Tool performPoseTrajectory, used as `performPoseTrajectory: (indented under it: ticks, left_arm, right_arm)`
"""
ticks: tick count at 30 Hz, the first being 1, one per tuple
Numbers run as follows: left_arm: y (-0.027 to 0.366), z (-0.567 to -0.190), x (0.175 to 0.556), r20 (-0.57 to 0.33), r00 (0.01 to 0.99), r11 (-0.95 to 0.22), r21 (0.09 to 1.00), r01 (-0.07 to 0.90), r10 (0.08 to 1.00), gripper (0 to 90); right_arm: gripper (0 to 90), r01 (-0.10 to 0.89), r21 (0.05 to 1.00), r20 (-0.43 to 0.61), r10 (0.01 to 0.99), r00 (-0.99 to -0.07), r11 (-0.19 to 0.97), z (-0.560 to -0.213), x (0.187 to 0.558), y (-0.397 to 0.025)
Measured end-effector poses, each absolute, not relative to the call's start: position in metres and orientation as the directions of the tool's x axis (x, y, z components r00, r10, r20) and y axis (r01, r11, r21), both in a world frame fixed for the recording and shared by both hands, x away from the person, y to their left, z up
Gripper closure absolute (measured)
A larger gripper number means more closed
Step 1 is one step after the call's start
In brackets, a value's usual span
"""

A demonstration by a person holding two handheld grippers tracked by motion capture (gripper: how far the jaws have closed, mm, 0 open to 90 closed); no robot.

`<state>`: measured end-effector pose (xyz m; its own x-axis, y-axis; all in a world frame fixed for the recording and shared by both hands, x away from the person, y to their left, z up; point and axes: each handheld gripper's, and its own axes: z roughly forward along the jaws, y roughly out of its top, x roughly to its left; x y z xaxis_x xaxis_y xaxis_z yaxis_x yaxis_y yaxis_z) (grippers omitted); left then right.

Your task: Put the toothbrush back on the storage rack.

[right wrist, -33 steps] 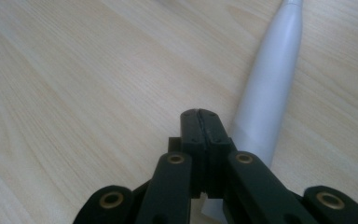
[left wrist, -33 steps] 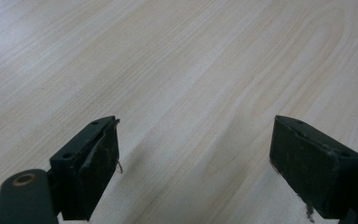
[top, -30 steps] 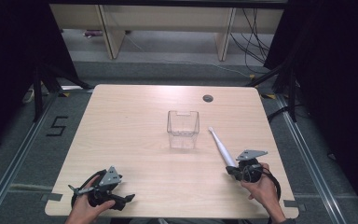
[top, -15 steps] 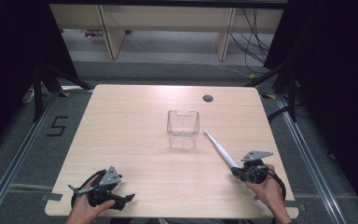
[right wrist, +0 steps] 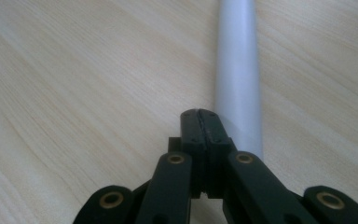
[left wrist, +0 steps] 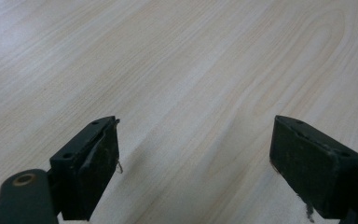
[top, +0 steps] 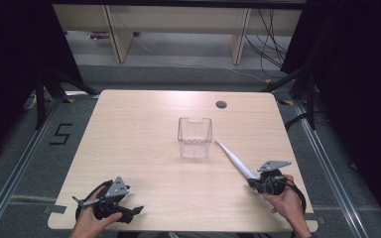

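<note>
Work looks barely begun; the white rod (top: 234, 159) lies flat on the table (top: 129, 129), its thin tip just beside the clear box (top: 195, 137) and its thick end at the right gripper (top: 254, 182); the box holds nothing that I can see. In the right gripper view the jaws meet face to face with nothing between them, and the rod (right wrist: 237, 84) runs alongside their right edge, not clamped; so the grasp and the lift into the box seem yet to come. The left gripper (top: 134, 211) rests near the table's front edge, well apart from both, jaws spread wide over bare wood. Writing: a "5" (top: 62, 134) marked on the floor; no brand or label is readable.
</note>
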<state>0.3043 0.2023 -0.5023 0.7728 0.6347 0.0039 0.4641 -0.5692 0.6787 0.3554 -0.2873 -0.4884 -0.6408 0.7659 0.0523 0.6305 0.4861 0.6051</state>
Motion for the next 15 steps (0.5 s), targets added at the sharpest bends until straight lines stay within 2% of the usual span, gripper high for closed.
performPoseTrajectory:
  ticks: [2, 5, 6, 7, 8, 10, 15]
  left_arm:
    - [0.203, -0.502, 0.305, 0.009, 0.775, -0.576, 0.674, 0.462, 0.631, 15.3]
    - [0.202, -0.503, 0.304, 0.004, 0.772, -0.570, 0.677, 0.466, 0.636, 15.3]
    - [0.202, -0.503, 0.304, -0.002, 0.768, -0.561, 0.682, 0.469, 0.640, 15.3]
    - [0.202, -0.503, 0.304, -0.002, 0.768, -0.561, 0.682, 0.469, 0.641, 15.3]
    - [0.202, -0.503, 0.304, -0.004, 0.766, -0.557, 0.684, 0.471, 0.643, 15.3]
    - [0.202, -0.503, 0.303, -0.015, 0.762, -0.546, 0.688, 0.478, 0.648, 15.3]
    - [0.202, -0.503, 0.304, -0.013, 0.764, -0.550, 0.687, 0.475, 0.645, 15.3]
  right_arm:
    - [90.0, 0.611, 0.617, 0.033, 0.759, -0.650, 0.496, -0.489, 0.357, -0.288]
    - [89.0, 0.632, 0.602, 0.056, 0.764, -0.643, 0.488, -0.488, 0.355, -0.288]
    - [80.2, 0.647, 0.614, 0.078, 0.781, -0.619, 0.452, -0.485, 0.352, -0.285]
    - [76.5, 0.647, 0.620, 0.077, 0.786, -0.614, 0.445, -0.482, 0.351, -0.284]
    - [73.6, 0.630, 0.631, 0.056, 0.784, -0.618, 0.452, -0.479, 0.351, -0.282]
    - [62.4, 0.612, 0.616, 0.010, 0.772, -0.636, 0.496, -0.468, 0.354, -0.279]
    - [53.4, 0.607, 0.570, -0.033, 0.753, -0.657, 0.554, -0.445, 0.371, -0.275]
